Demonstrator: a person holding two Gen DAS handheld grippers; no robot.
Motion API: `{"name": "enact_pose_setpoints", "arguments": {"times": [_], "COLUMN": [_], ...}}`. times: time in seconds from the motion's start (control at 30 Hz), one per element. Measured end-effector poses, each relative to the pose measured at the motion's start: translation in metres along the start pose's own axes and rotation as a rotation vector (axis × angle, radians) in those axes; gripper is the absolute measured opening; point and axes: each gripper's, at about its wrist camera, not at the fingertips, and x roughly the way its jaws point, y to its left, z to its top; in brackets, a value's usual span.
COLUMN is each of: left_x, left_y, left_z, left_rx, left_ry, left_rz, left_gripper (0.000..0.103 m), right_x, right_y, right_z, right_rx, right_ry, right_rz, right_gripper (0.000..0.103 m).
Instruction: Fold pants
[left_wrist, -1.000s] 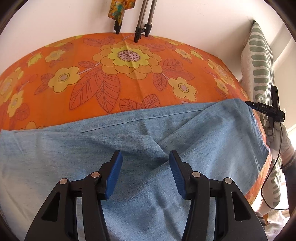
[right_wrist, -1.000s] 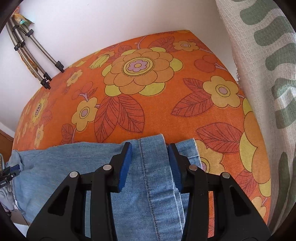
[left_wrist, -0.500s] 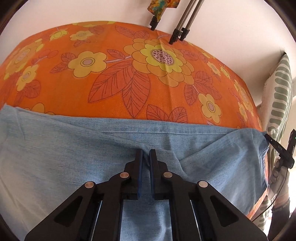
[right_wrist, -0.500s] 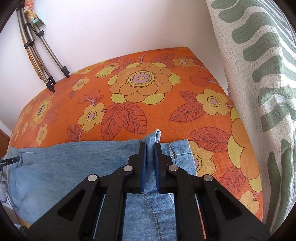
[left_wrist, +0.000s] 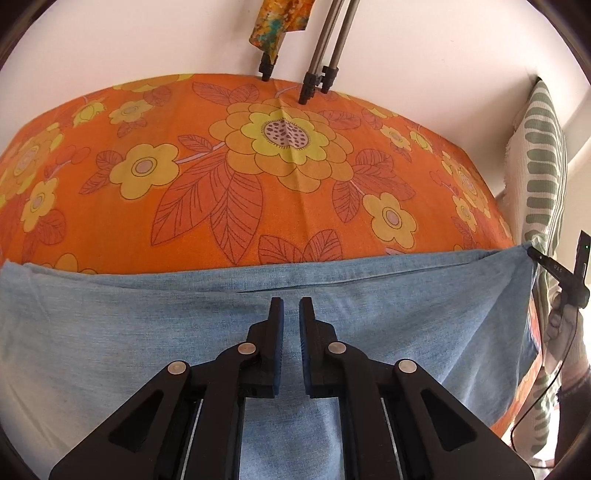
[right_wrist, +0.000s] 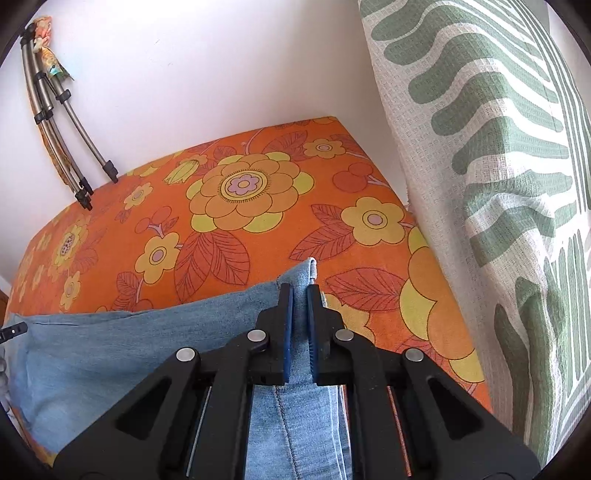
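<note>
Light blue denim pants stretch across an orange flowered bedspread. My left gripper sits just below the pants' far edge. Its jaws are close together and opening slightly, with a pinch of denim between the blue pads. In the right wrist view my right gripper is shut on the end of the pants, and a fold of denim pokes up past its fingertips. The cloth's far edge runs taut from one gripper to the other. The right gripper's tip shows at the pants' right corner.
A white and green patterned pillow stands against the bed's right side. Metal tripod legs and a colourful cloth lean on the white wall behind the bed. A gloved hand with a cable is at the right edge.
Both grippers went from open over the denim to closed on it. The right gripper has risen, lifting the pants' end and pulling the far edge straight.
</note>
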Motion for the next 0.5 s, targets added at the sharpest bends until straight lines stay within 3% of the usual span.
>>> {"name": "enact_pose_setpoints", "arguments": {"times": [0.07,0.13,0.27,0.5], "left_x": [0.001,0.001,0.005,-0.015], "left_y": [-0.008,-0.018,-0.033,-0.005], "left_z": [-0.003,-0.007,-0.009,0.008], "left_rx": [0.058,0.139,0.247,0.149], "left_ry": [0.008,-0.003,-0.011,-0.086], "left_rz": [0.005,0.039,0.114,0.114], "left_gripper": [0.041,0.056,0.057,0.057], "right_x": [0.009,0.018,0.026,0.027], "right_y": [0.004,0.006,0.006,0.022], "right_z": [0.000,-0.001,0.000,0.003], "right_rx": [-0.021,-0.039,-0.027,-0.097], "right_ry": [0.018,0.031,0.028,0.007], "right_rz": [-0.020,-0.045,-0.088,-0.170], "right_gripper": [0.007,0.007,0.007,0.007]}}
